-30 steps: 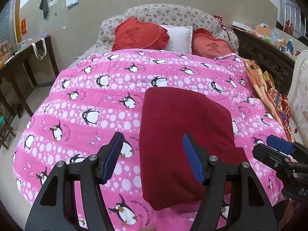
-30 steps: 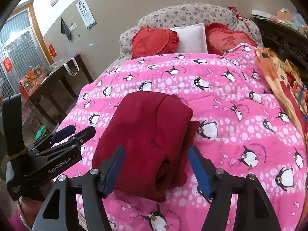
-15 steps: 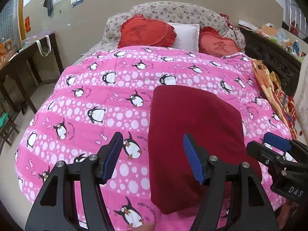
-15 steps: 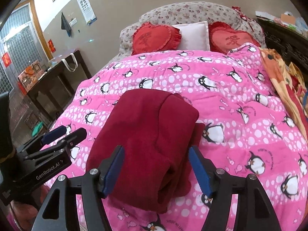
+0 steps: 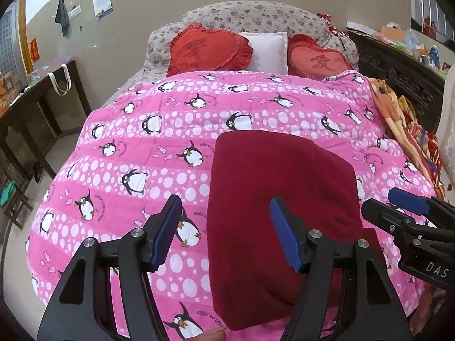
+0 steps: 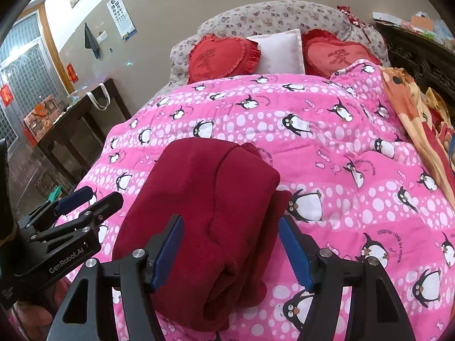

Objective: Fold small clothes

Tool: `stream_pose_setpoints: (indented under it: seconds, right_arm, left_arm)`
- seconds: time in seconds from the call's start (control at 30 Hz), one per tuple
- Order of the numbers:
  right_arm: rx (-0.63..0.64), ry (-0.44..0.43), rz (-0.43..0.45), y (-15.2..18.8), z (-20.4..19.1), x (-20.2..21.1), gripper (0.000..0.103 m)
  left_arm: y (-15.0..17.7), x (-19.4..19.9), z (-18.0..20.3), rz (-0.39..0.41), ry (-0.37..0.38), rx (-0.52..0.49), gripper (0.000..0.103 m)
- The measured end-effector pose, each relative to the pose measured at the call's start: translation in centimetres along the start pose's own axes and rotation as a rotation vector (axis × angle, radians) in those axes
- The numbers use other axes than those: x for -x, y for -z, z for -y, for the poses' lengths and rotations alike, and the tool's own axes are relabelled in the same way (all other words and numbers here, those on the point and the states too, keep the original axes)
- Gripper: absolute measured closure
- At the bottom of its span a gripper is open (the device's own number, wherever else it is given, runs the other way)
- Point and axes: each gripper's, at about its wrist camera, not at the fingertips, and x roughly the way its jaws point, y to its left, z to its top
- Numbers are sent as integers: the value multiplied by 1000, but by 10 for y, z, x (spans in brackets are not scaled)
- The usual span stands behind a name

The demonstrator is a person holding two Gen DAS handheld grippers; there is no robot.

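Note:
A dark red garment (image 5: 278, 187) lies folded into a thick rectangle on the pink penguin quilt (image 5: 148, 147); in the right wrist view the garment (image 6: 204, 199) shows stacked layers along its right side. My left gripper (image 5: 226, 227) is open and empty, held above the garment's near left edge. My right gripper (image 6: 230, 241) is open and empty, held above the garment's near end. Each gripper shows in the other's view: the right gripper (image 5: 398, 207) at the right edge, the left gripper (image 6: 85, 199) at the left.
Two red heart cushions (image 5: 207, 48) and a white pillow (image 5: 267, 51) lean on the floral headboard. An orange patterned blanket (image 6: 412, 108) lies along the bed's right side. A dark wooden table (image 5: 34, 105) stands left of the bed, dark carved furniture (image 5: 398, 74) to the right.
Both grippers have drawn back slightly toward the foot of the bed and stay open. The folded garment has not moved on the quilt.

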Motion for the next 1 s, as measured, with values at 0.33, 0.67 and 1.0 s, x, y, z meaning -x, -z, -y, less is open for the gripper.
stream_pose_setpoints:
  seconds: [0.33,0.67,1.0]
  right_arm:
    - [-1,-2,-16,-1,0,-7,36]
    - [10,9,-22,-3,-4,-8,36]
    - [11,13,-35,0,-6,-10,36]
  left_arm:
    - [-1,-2,0,-1,5,-2,38]
    - [2,-8,1,-23,23,5,38]
    - [3,-10,-2,-25,23,21,38]
